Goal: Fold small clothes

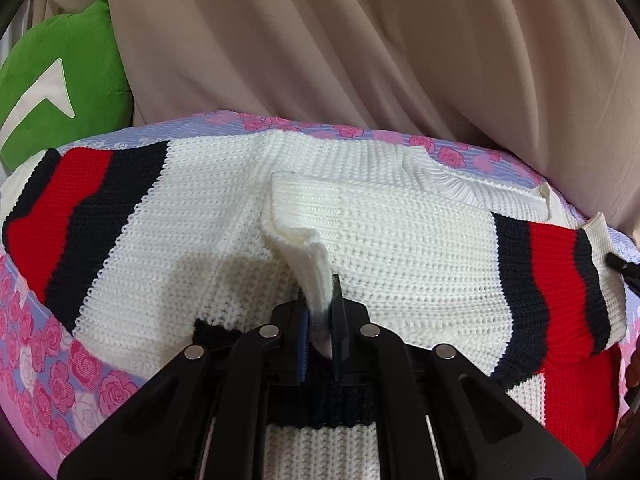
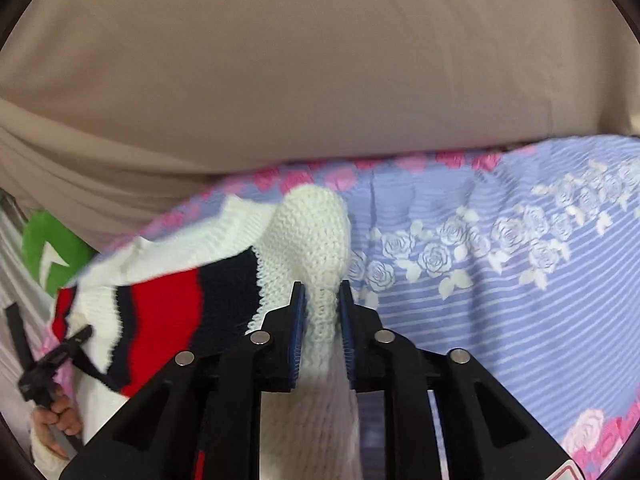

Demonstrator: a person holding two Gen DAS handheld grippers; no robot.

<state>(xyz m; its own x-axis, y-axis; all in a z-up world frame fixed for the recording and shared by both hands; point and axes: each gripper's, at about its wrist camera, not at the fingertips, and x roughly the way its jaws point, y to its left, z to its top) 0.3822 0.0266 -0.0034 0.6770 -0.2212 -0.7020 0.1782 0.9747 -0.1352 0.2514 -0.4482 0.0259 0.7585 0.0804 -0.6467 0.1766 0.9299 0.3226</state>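
A small white knit sweater (image 1: 400,248) with red and navy striped sleeves lies on a floral bedsheet (image 1: 60,380). My left gripper (image 1: 319,300) is shut on a pinched white fold near the sweater's middle and lifts it a little. My right gripper (image 2: 322,292) is shut on a bunched white part of the same sweater (image 2: 316,236), held up off the sheet, with a striped sleeve (image 2: 168,304) hanging to its left. The left gripper (image 2: 60,350) and the hand holding it show at the left edge of the right wrist view.
A beige fabric backdrop (image 1: 360,48) rises behind the bed. A green plush cushion (image 1: 60,80) sits at the far left. The blue-and-pink rose sheet (image 2: 500,280) stretches to the right of the sweater.
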